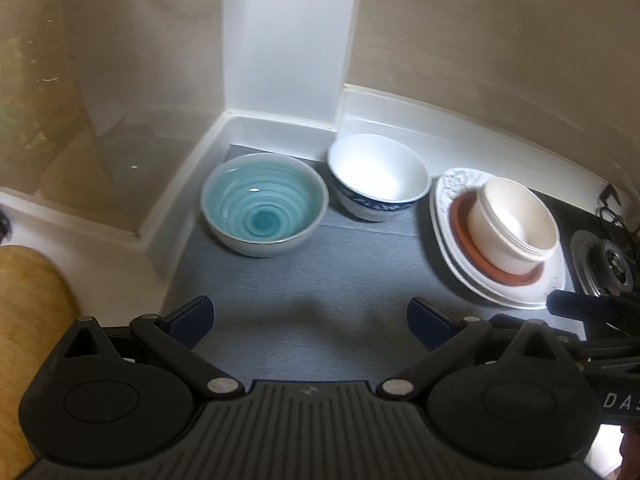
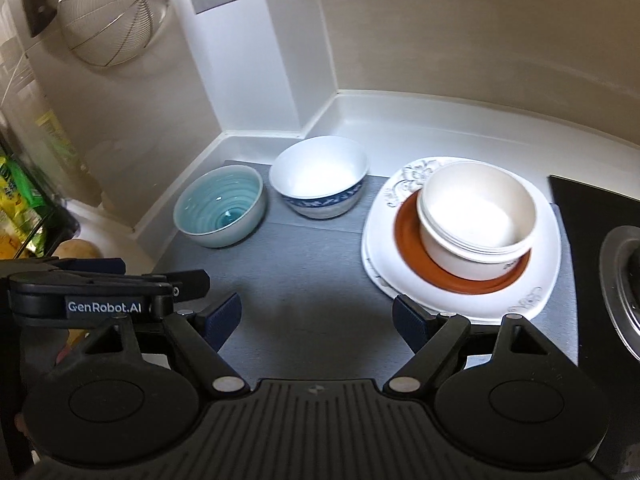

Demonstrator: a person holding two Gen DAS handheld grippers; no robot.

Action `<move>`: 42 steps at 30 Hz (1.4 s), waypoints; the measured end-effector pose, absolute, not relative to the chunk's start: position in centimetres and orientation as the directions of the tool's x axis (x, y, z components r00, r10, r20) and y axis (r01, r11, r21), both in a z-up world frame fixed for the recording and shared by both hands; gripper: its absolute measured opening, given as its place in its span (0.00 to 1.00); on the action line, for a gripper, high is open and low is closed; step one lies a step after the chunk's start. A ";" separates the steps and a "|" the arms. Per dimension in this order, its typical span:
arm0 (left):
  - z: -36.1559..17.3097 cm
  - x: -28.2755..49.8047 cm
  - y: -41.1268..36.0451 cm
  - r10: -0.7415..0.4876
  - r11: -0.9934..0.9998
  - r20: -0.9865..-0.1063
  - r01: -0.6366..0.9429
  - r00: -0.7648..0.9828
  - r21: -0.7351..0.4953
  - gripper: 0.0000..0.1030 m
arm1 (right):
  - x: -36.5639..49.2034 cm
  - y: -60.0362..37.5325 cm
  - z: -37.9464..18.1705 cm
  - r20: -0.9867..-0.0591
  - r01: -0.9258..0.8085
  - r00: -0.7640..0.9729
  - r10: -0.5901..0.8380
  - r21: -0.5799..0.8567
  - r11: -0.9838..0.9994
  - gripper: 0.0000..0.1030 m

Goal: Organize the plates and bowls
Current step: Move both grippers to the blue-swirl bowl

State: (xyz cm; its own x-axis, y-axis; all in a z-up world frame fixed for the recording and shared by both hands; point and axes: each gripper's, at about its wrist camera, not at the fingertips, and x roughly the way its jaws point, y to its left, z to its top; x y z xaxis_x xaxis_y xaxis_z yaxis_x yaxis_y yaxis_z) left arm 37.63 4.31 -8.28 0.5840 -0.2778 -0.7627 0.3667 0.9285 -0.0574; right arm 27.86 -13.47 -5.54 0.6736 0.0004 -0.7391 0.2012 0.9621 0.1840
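Note:
A teal-glazed bowl (image 1: 262,210) (image 2: 220,205) stands at the back left of the grey mat. A white bowl with a blue band (image 1: 378,178) (image 2: 319,176) stands right of it. Further right, stacked cream bowls (image 1: 512,224) (image 2: 476,220) sit on a brown plate (image 1: 464,236) (image 2: 408,240), on white patterned plates (image 1: 452,182) (image 2: 536,280). My left gripper (image 1: 310,320) is open and empty above the mat, in front of the teal bowl. My right gripper (image 2: 316,318) is open and empty, beside the plate stack's front left edge.
The grey mat (image 1: 320,272) (image 2: 304,264) lies in a counter corner with white walls. A gas stove (image 1: 608,264) (image 2: 616,264) is at the right. A wire strainer (image 2: 112,12) hangs on the left wall. Food packets (image 2: 16,208) and a potato (image 2: 76,250) lie left.

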 end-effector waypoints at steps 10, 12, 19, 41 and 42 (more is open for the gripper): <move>-8.5 39.7 7.5 -0.164 0.981 -0.770 0.180 0.617 -0.065 1.00 | 29.9 -13.2 -5.9 -0.724 0.182 0.689 0.020 0.200 0.963 0.82; -8.6 40.4 8.1 -0.146 0.987 -0.771 0.139 0.620 -0.075 1.00 | 30.6 -13.3 -6.0 -0.723 0.175 0.690 0.029 0.206 0.963 0.82; -8.8 43.1 8.8 -0.090 0.996 -0.762 0.055 0.642 -0.072 1.00 | 33.3 -13.2 -6.9 -0.725 0.162 0.687 0.056 0.228 0.960 0.82; -12.2 49.5 7.4 -0.034 0.999 -0.809 -0.001 0.586 -0.043 1.00 | 41.6 -13.2 -12.3 -0.783 0.230 0.608 0.133 0.335 0.914 0.82; -12.5 49.9 7.3 -0.035 0.999 -0.814 -0.005 0.580 -0.047 1.00 | 42.0 -13.2 -12.5 -0.785 0.232 0.605 0.135 0.336 0.913 0.82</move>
State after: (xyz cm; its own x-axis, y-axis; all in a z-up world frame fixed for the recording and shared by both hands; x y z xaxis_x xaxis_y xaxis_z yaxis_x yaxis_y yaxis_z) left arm 49.88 7.32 -12.46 0.5804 -0.0351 -0.8136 -0.0052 0.9989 -0.0468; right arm 41.97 -13.22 -12.52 0.6049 0.1349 -0.7848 0.2322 0.9128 0.3358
